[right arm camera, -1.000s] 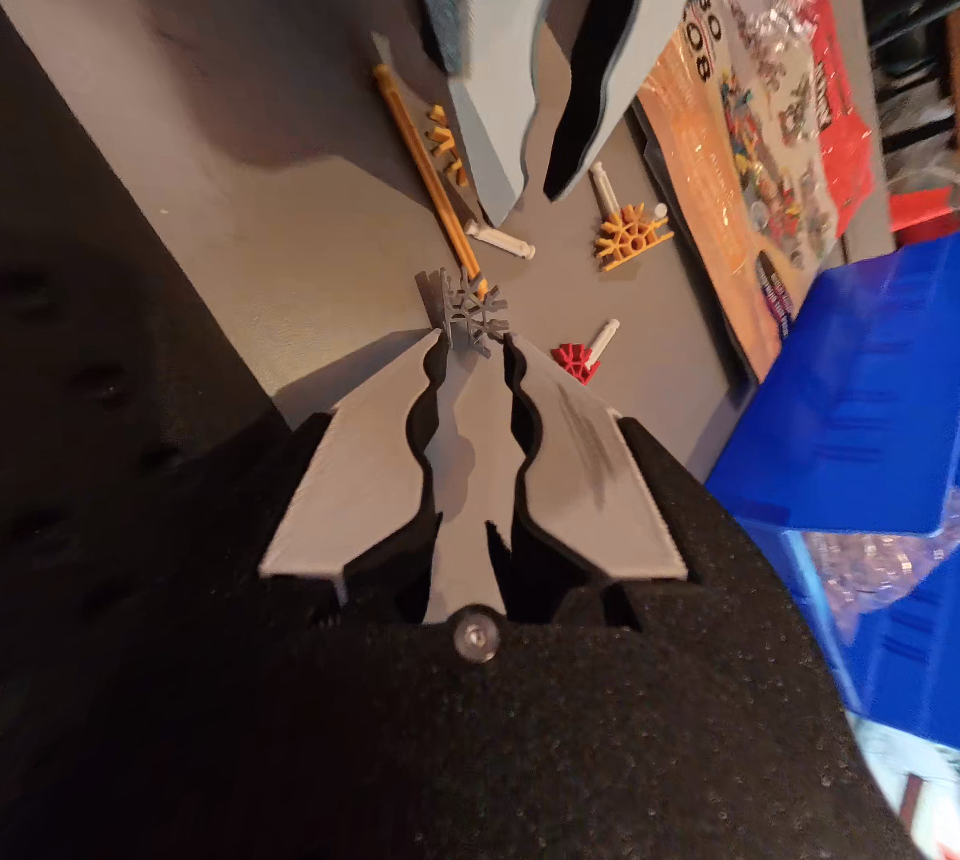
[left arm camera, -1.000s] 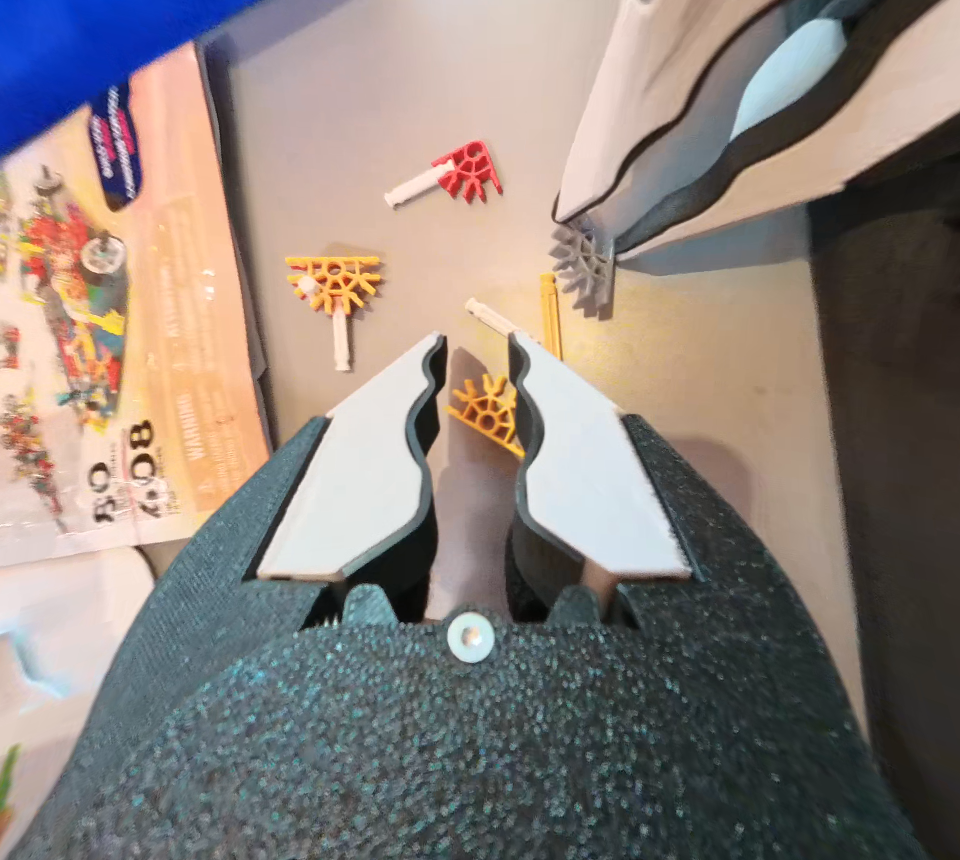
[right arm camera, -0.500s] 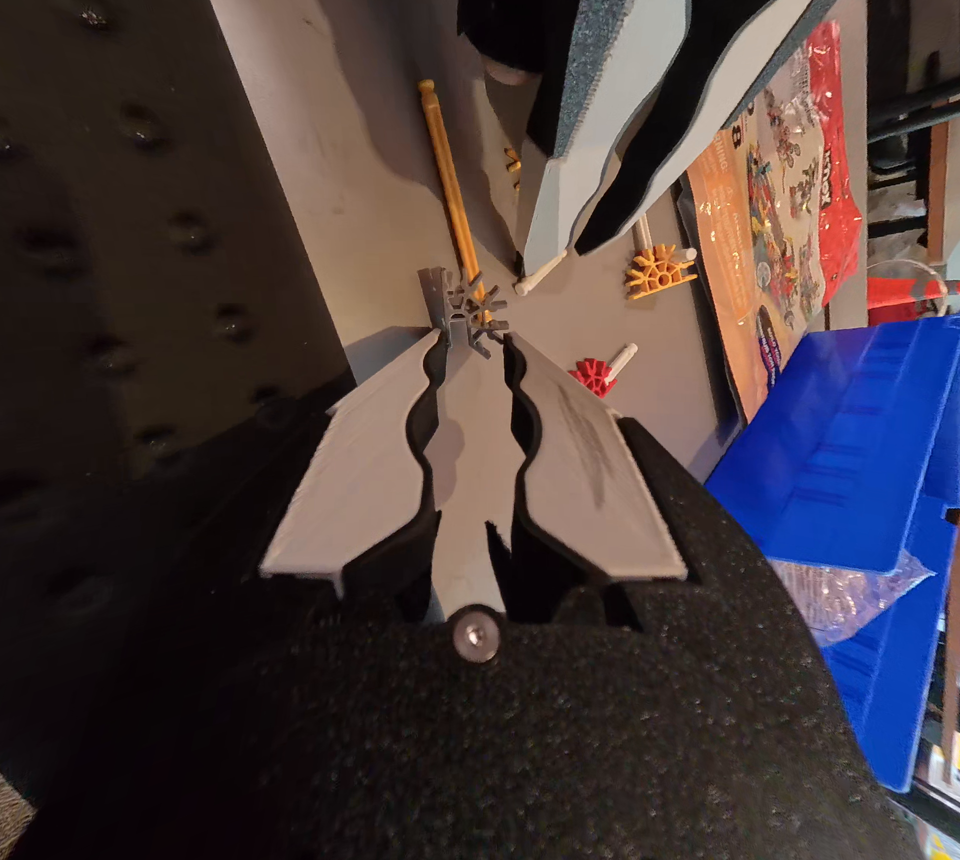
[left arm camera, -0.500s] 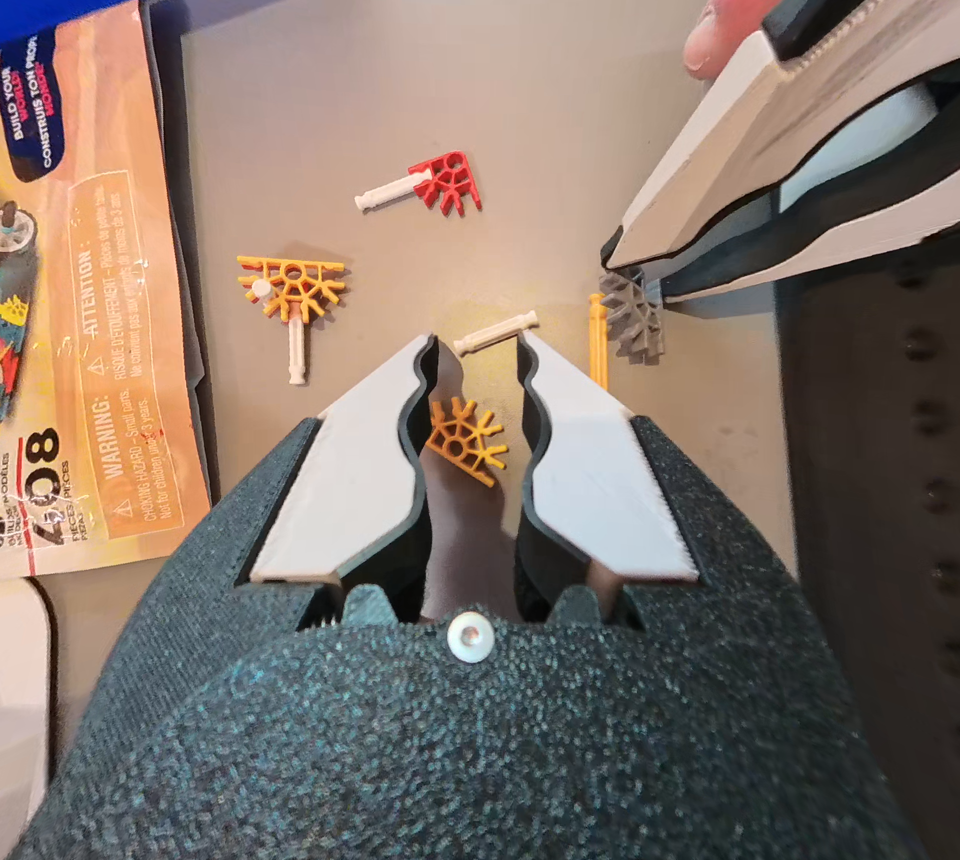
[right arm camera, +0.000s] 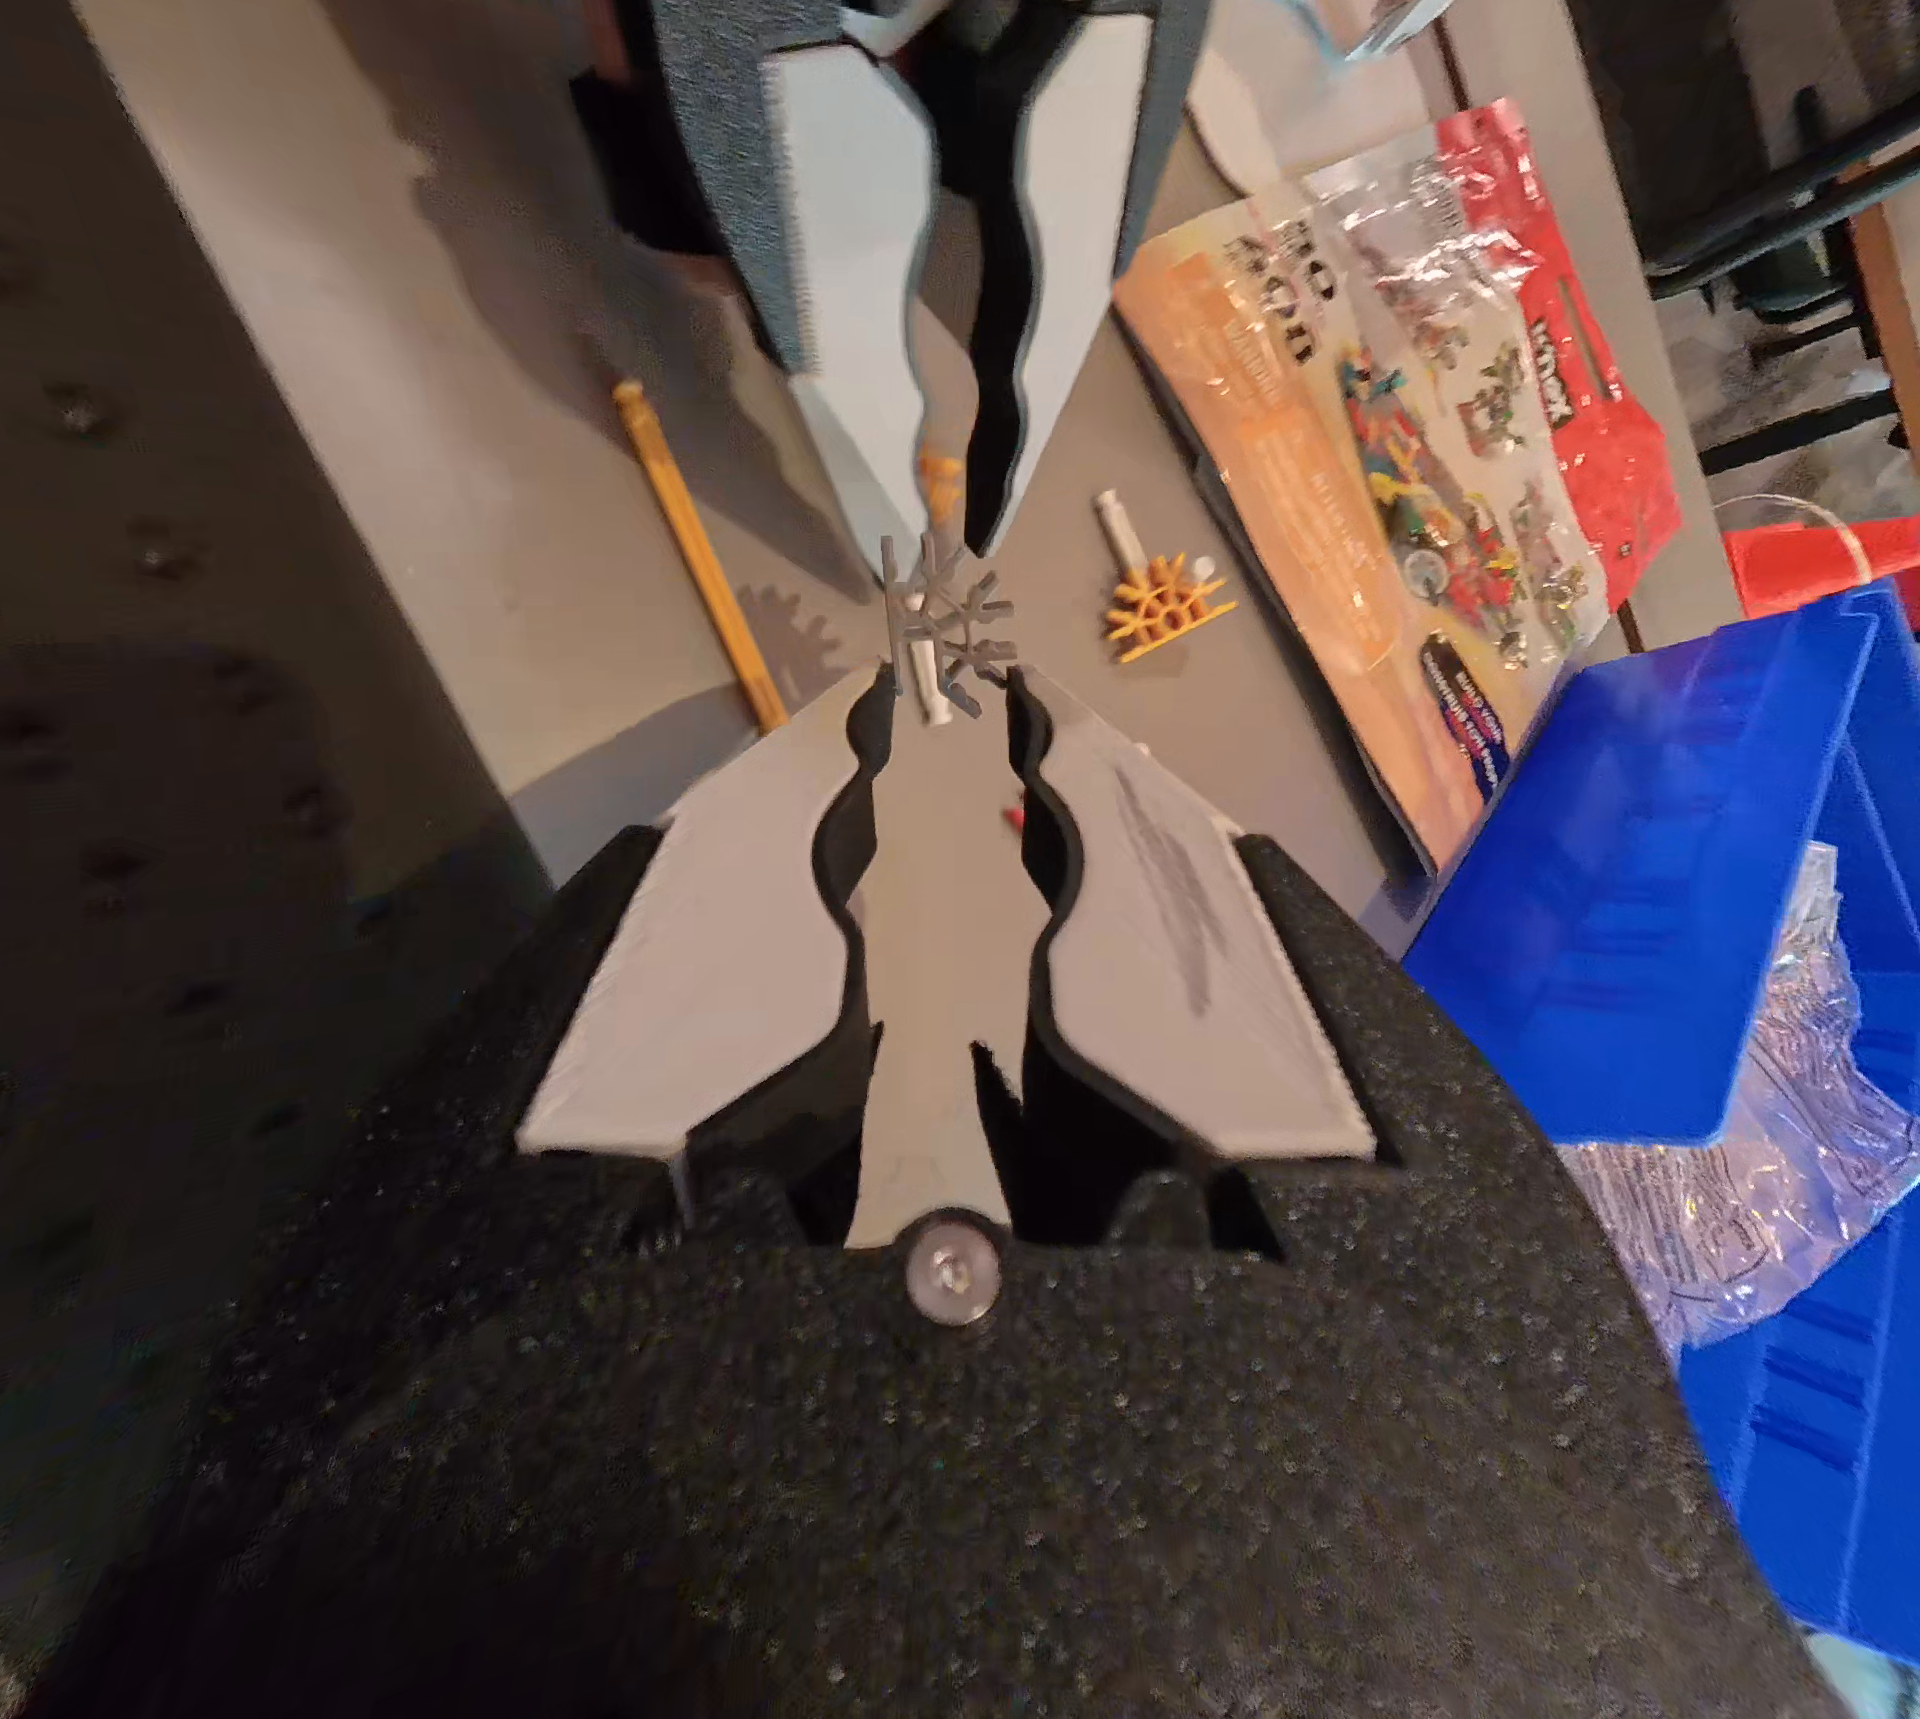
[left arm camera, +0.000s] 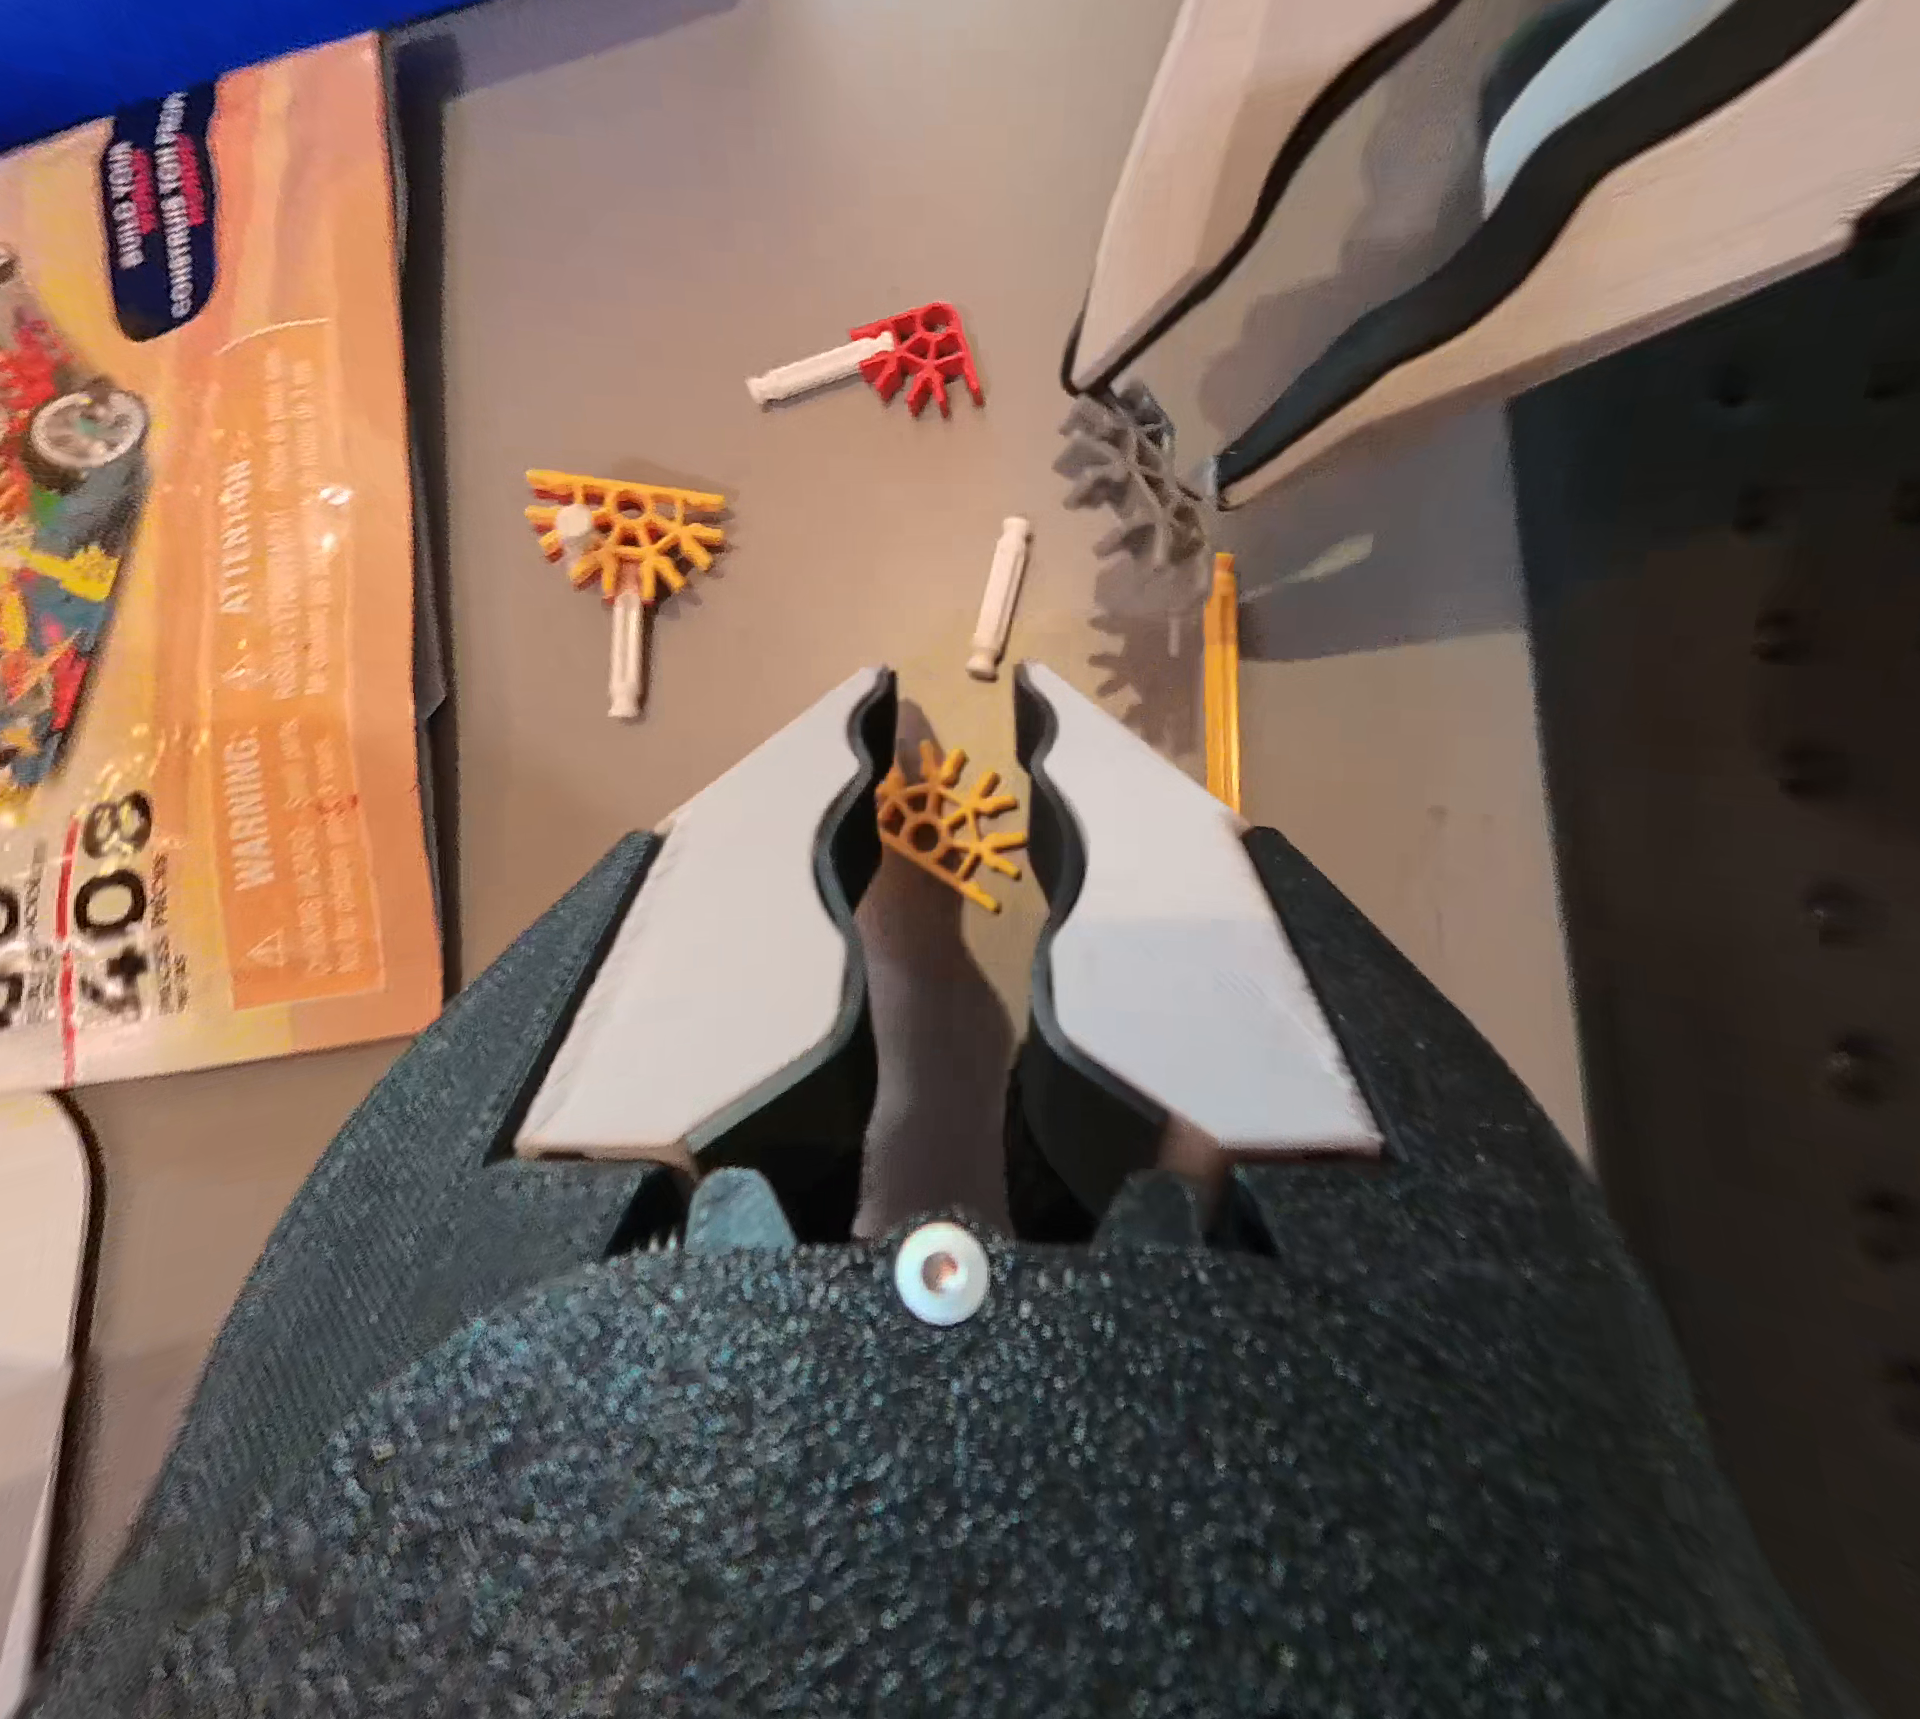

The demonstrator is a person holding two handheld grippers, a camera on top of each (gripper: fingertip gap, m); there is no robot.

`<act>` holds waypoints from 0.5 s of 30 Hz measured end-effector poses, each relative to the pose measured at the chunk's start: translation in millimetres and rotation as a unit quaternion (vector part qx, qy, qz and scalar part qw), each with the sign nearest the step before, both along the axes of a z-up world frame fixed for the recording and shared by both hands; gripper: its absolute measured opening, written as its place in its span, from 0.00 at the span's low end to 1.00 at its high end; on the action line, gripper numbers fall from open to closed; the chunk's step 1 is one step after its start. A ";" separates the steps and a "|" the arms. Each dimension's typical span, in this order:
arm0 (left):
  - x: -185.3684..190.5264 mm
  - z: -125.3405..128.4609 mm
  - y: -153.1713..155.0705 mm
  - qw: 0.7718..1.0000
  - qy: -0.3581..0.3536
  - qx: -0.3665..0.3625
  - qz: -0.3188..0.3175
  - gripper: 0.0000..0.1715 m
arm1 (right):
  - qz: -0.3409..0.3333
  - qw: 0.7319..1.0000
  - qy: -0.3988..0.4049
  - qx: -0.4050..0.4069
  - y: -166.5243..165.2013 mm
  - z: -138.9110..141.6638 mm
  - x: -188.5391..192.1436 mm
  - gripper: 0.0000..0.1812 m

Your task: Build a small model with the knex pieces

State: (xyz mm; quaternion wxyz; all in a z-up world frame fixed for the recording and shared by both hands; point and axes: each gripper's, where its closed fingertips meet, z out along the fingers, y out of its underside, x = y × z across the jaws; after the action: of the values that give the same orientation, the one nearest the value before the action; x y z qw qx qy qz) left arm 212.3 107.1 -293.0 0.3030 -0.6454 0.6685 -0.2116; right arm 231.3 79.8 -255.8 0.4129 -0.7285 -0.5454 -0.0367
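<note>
Between my right gripper's point(right arm camera: 945, 682) tips a grey connector point(right arm camera: 945, 620) is pinched, raised off the table point(left arm camera: 831, 111) for access. My left gripper point(left arm camera: 954, 682) hangs unclenched over an orange connector point(left arm camera: 945, 822), with a white rod point(left arm camera: 1000, 594) just beyond.

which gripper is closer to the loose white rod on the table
Left. The left gripper has its fingertips just short of the white rod; the right gripper, holding the grey connector, is farther off beside it.
</note>
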 end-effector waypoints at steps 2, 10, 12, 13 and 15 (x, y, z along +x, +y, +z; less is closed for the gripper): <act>-6.8 11.1 0.7 0.999 -0.033 -0.016 0.006 0.15 | -0.009 1.000 0.021 0.007 8.2 7.8 -3.4 0.12; -35.2 54.7 -13.3 0.969 -0.201 -0.140 0.008 0.22 | -0.026 0.996 0.075 0.036 35.0 26.4 -20.1 0.11; -38.3 64.4 -12.8 0.955 -0.240 -0.171 0.018 0.22 | -0.018 0.996 0.078 0.042 37.6 27.8 -29.5 0.11; -39.2 69.0 -12.8 0.950 -0.256 -0.180 0.021 0.22 | -0.014 0.996 0.079 0.043 38.6 27.9 -34.3 0.12; -40.3 73.2 -13.2 0.945 -0.270 -0.185 0.023 0.22 | -0.006 0.995 0.085 0.045 40.0 28.7 -43.9 0.12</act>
State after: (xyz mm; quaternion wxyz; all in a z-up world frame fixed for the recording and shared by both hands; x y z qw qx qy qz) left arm 172.0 93.8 -219.8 0.3524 -0.6241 0.4954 -0.4908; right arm 187.4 119.9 -227.1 0.4901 -0.7130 -0.5014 -0.0023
